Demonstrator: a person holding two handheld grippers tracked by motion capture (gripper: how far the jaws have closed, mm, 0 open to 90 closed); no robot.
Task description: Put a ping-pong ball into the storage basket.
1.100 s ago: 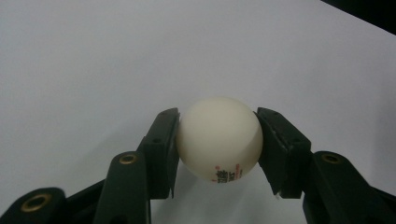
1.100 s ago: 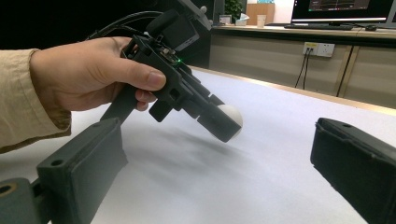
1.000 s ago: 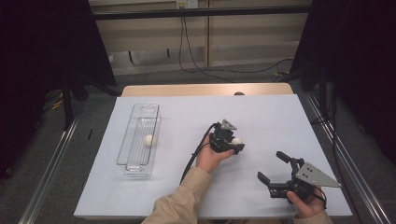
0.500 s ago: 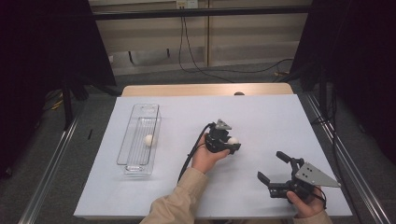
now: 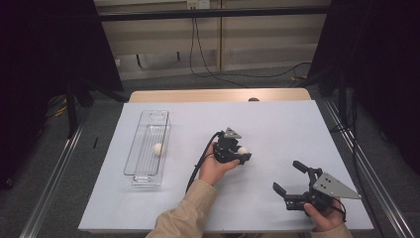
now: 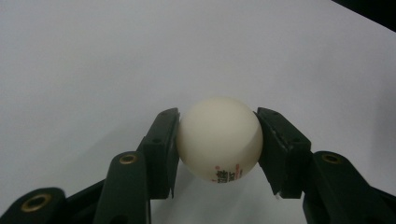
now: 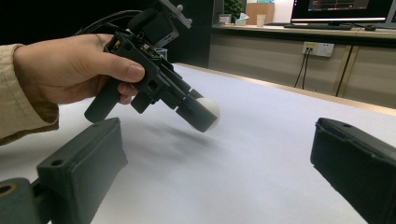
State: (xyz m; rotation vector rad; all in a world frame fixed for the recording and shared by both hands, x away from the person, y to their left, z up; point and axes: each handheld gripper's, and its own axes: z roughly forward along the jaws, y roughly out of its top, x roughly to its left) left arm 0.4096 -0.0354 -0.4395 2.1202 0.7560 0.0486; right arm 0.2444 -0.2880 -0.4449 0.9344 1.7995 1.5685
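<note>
— While right gripper [image 5: 289,189] sits near the table's front edge, how do its jaws stand?
— Wide apart, nothing between them.
— Left gripper [image 5: 241,154]?
— Mid-table, clamped on a white ball [image 6: 219,139], lifted just off the white table [image 5: 277,124].
— Anything farther back?
— Clear tray [image 5: 143,171] on the left, second white ball [image 5: 158,148] inside it.

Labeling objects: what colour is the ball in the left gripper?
Off-white ping-pong ball, clearest in left gripper view.

Left gripper [image 5: 242,154] with clamped white ball [image 5: 242,150]: slightly further left and up in frame than before.
</note>
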